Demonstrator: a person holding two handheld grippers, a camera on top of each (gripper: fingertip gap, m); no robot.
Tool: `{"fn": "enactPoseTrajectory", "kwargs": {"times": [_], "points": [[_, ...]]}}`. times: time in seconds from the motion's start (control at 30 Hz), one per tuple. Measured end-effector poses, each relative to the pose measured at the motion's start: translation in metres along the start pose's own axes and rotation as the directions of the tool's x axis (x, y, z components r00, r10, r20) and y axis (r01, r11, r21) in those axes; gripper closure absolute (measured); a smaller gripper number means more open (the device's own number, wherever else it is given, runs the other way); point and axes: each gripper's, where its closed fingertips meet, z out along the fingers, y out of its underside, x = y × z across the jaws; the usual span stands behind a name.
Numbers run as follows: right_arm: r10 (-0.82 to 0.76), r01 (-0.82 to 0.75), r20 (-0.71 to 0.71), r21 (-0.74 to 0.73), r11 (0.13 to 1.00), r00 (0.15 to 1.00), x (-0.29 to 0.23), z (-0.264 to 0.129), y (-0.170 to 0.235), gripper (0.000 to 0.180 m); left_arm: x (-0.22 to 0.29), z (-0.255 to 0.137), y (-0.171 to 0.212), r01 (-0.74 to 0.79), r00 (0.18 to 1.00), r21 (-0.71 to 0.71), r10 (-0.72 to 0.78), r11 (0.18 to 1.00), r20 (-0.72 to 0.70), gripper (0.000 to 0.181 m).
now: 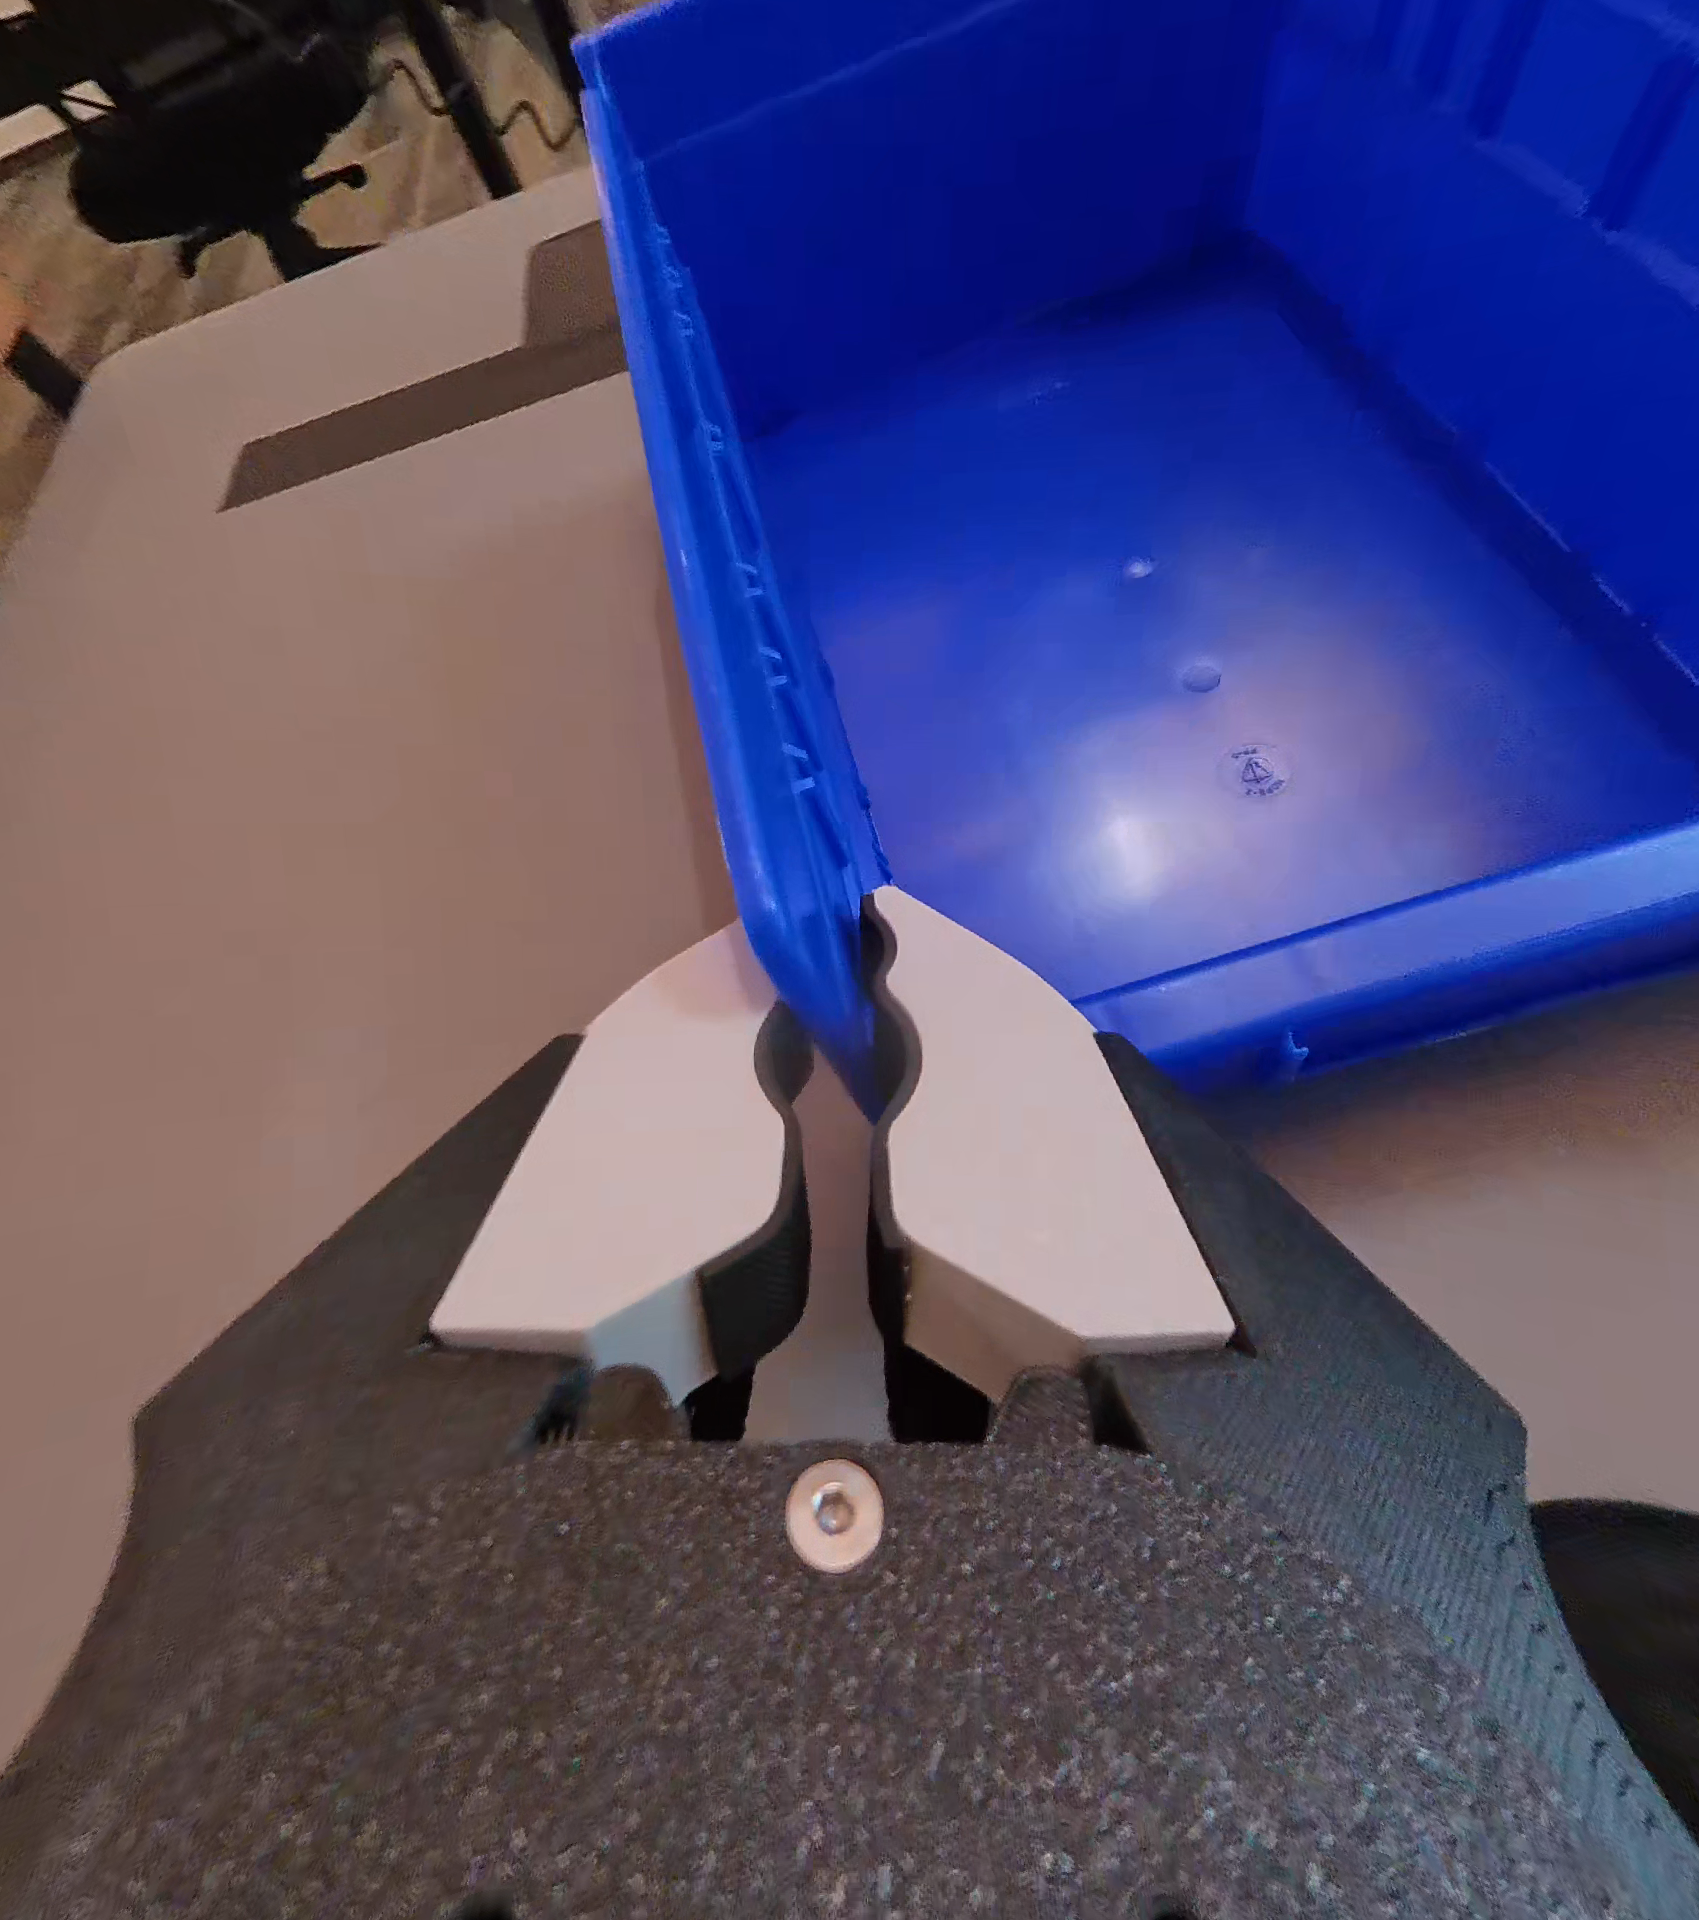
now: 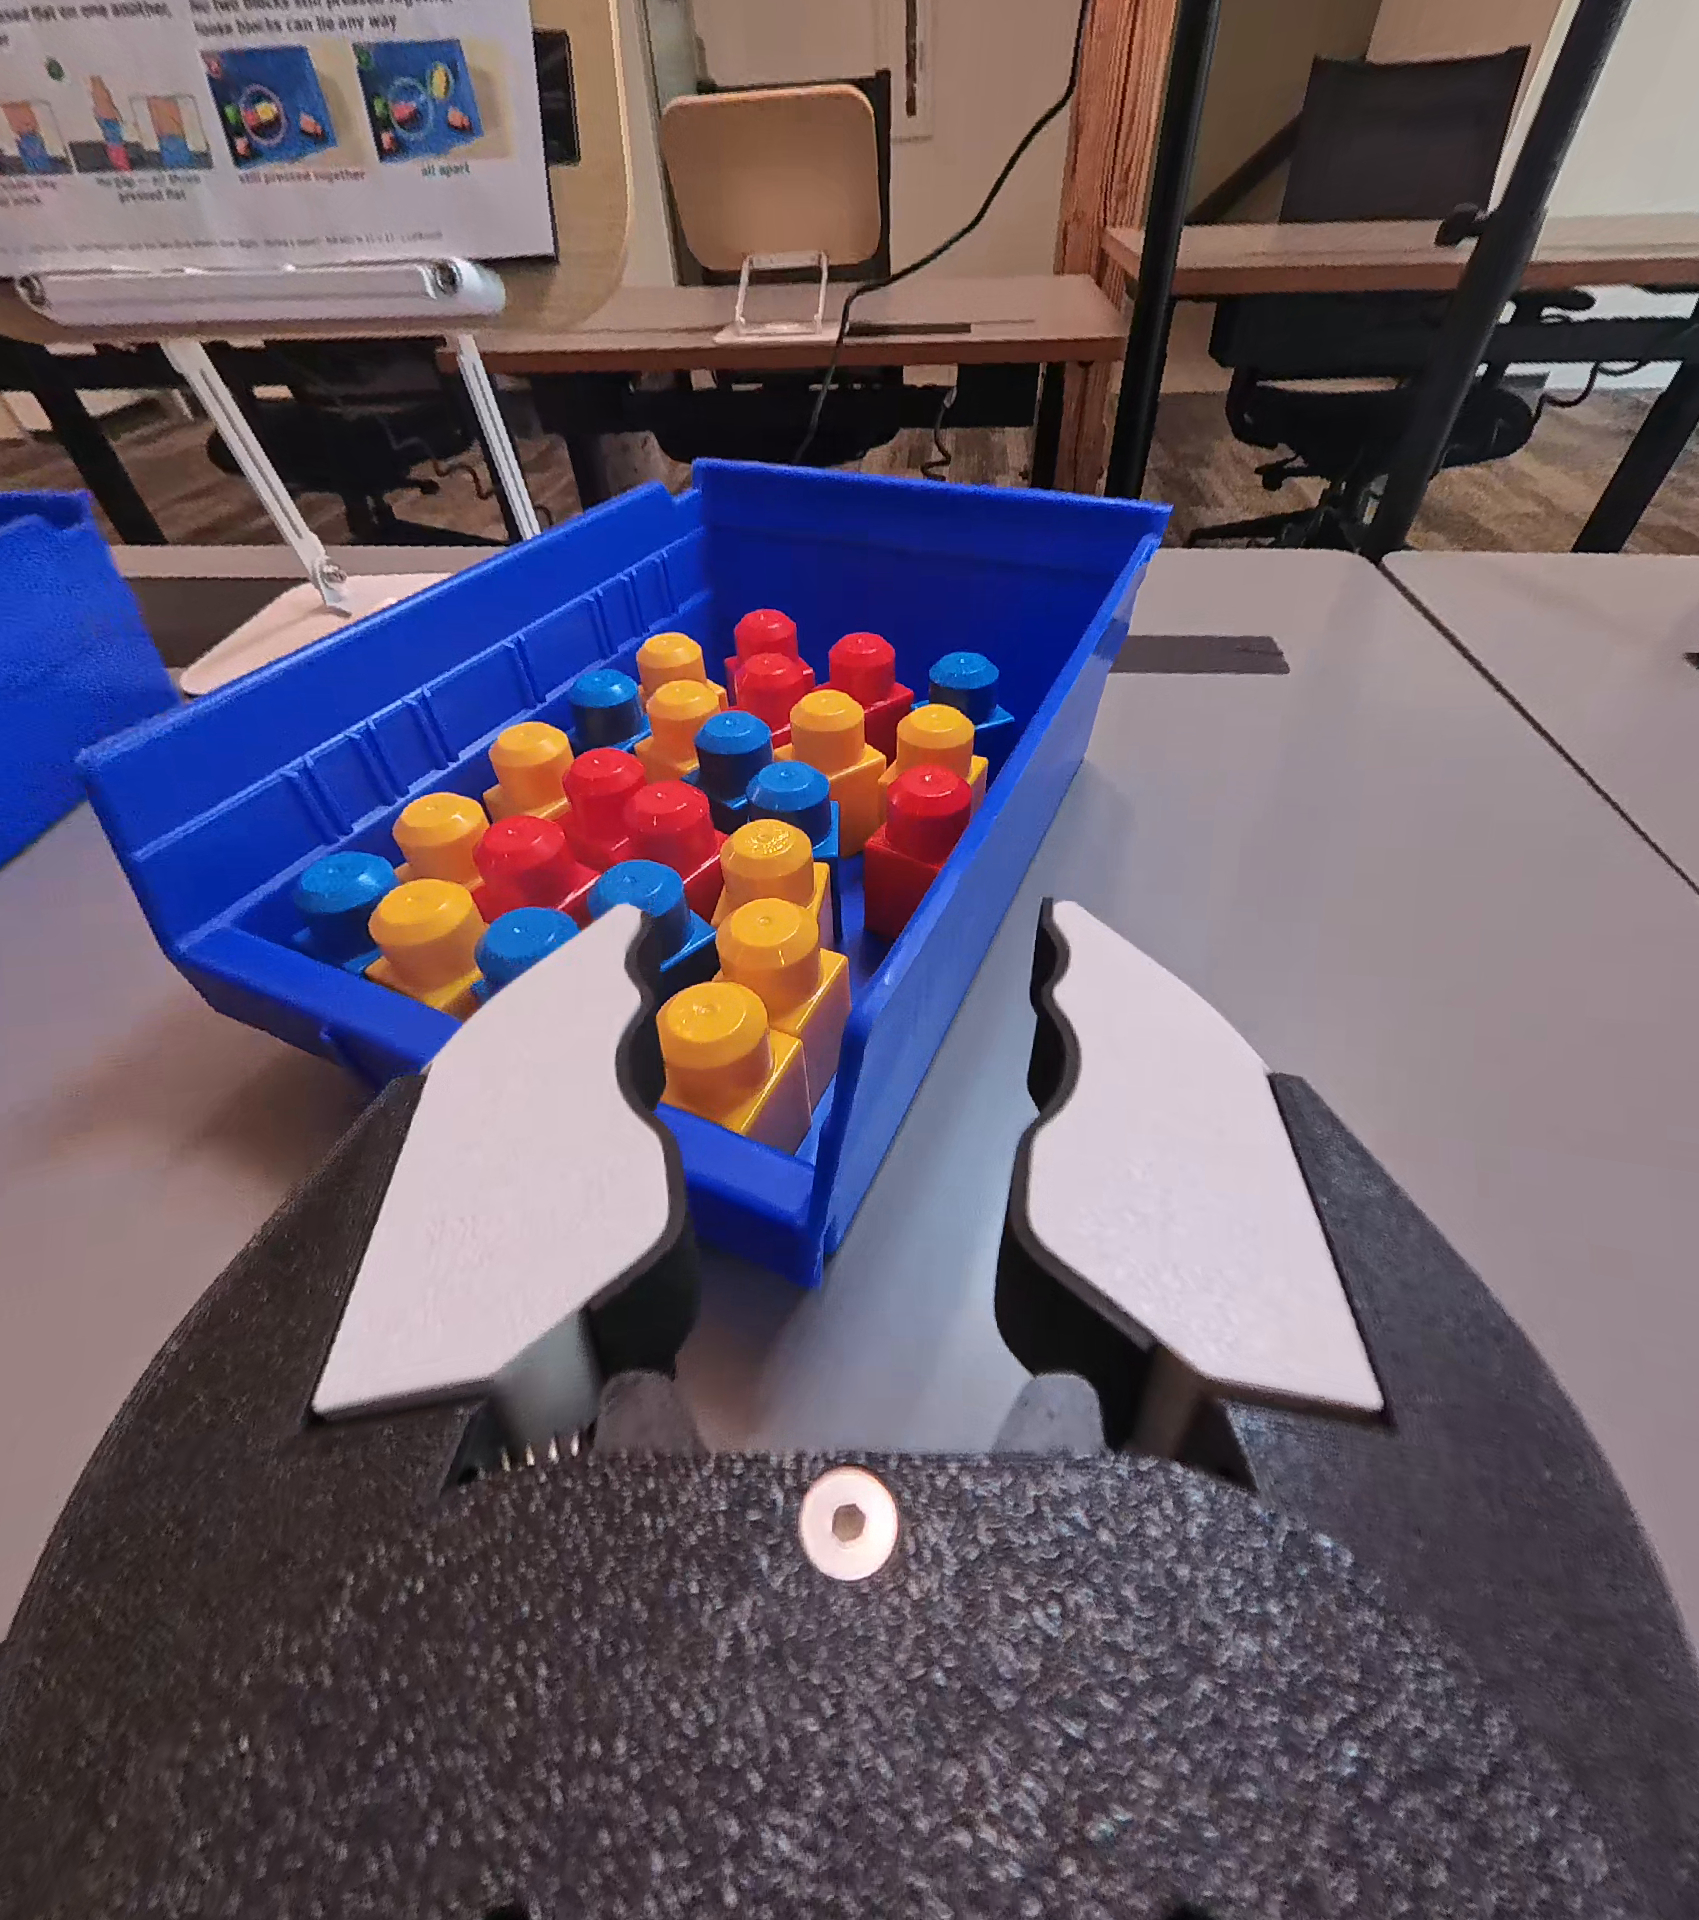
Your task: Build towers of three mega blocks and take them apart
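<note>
Mega blocks (image 2: 710, 821), red, yellow and blue, stand packed in the blue bin (image 2: 990, 935) on the tabletop (image 2: 1396, 935); right claw (image 2: 837, 961) hovers spread wide, left claw (image 1: 840, 997) pinches an empty bin's wall (image 1: 783, 727).

So the left gripper (image 1: 840, 1023), the black textured one with pale grey finger plates and wavy black pads, is clamped right onto the near left corner of a big blue plastic storage bin (image 1: 1447, 935). One finger sits outside the wall, the other inside, with the corner edge pinched between the pads. The bin looks tilted in this view and its glossy floor is bare, just a few moulded marks and a light glare. It sits on a light grey tabletop (image 1: 305, 779) with a dark grey strip (image 1: 409, 447) on it. A black office chair (image 1: 201, 135) is blurry far behind.
</note>
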Motion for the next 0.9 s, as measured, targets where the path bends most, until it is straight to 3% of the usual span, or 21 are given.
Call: {"fn": "enactPoseTrajectory", "kwargs": {"times": [0.5, 0.73, 0.9], "points": [[-0.025, 0.026, 0.016, -0.092, 0.995, 1.000, -0.004, 0.008, 0.018, 0.111, 0.029, 0.033, -0.030, 0.233, 0.968, 0.015, -0.231, 0.972, -0.099, 0.177], [-0.045, 0.047, 0.025, -0.121, 0.992, 0.999, -0.007, 0.010, 0.024, 0.112, 0.034, 0.021, -0.025, 0.195, 0.976, 0.032, -0.191, 0.980, -0.110, 0.178], [-0.047, 0.050, 0.027, -0.157, 0.986, 0.999, -0.005, 0.014, 0.032, 0.114, 0.045, 0.008, -0.028, 0.137, 0.982, 0.089, -0.123, 0.987, -0.143, 0.152]]}}
